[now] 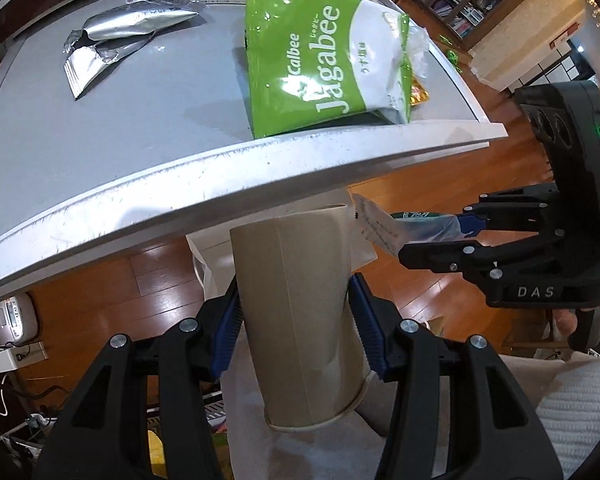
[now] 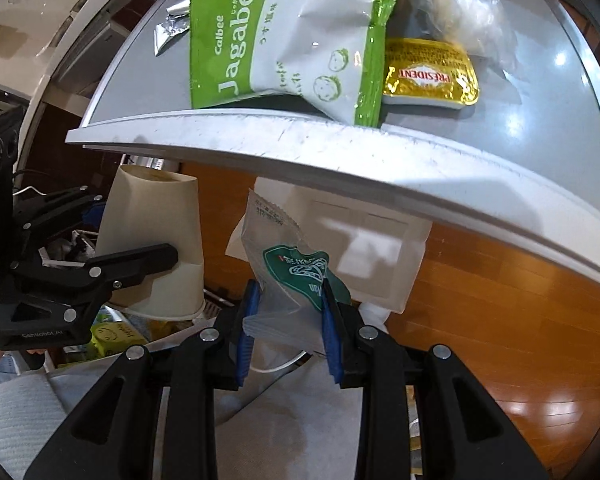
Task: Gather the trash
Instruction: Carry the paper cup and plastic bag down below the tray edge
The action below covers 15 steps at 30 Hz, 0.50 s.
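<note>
The grey tabletop [image 1: 100,140] fills the upper part of both wrist views, its white front edge above the two grippers, which sit below that edge over the wooden floor [image 2: 500,320]. On the tabletop lies the green Jagabee bag [image 1: 320,64], the largest piece of trash left, looking empty, light and crinkly, with a slick film best pinched at a flat sealed edge. Beyond it are torn silver foil wrappers [image 1: 120,36], thin and limp, and just beside the bag a gold butter portion [image 2: 430,76], small, shallow and probably hard to grasp flat. The left gripper [image 1: 296,320] has its fingers clamped on a beige paper cup [image 1: 296,280], held upside down by its sides; the cup is light and would crush under a hard squeeze. The right gripper [image 2: 288,312] has its fingers clamped on a crumpled translucent wrapper with green print [image 2: 288,276], soft, nearly weightless and apt to slip.
</note>
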Each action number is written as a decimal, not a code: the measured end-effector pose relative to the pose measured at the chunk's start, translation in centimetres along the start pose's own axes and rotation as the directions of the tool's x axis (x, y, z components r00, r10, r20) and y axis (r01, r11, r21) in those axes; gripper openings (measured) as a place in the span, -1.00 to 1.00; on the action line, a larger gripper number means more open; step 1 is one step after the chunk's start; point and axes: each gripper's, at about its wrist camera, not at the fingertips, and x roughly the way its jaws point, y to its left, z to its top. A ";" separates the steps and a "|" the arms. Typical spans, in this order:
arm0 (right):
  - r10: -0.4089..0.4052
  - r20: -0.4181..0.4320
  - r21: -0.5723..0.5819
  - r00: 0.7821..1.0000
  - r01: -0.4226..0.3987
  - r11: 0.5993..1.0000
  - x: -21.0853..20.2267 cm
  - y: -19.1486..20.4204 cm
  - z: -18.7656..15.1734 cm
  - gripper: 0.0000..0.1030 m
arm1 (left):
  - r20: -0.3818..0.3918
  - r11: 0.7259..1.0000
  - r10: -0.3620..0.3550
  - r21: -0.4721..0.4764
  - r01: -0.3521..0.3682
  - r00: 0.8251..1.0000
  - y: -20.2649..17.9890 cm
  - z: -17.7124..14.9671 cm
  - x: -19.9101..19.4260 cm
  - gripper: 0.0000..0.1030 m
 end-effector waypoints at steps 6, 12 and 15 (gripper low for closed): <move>-0.017 -0.017 -0.010 1.000 0.017 1.000 1.0 -0.1 0.6 -0.43 | -0.011 1.000 0.011 0.024 -0.011 1.000 -0.5 0.4 1.1 0.02; -0.035 -0.046 -0.011 0.998 0.035 0.999 1.9 -0.1 0.7 -0.43 | -0.042 0.999 0.017 0.036 -0.015 0.999 -0.7 0.5 2.5 0.02; -0.045 -0.051 -0.003 0.998 0.045 0.999 2.3 -0.3 0.9 -0.43 | -0.049 0.999 0.025 0.033 -0.023 0.998 -0.4 0.6 3.0 0.02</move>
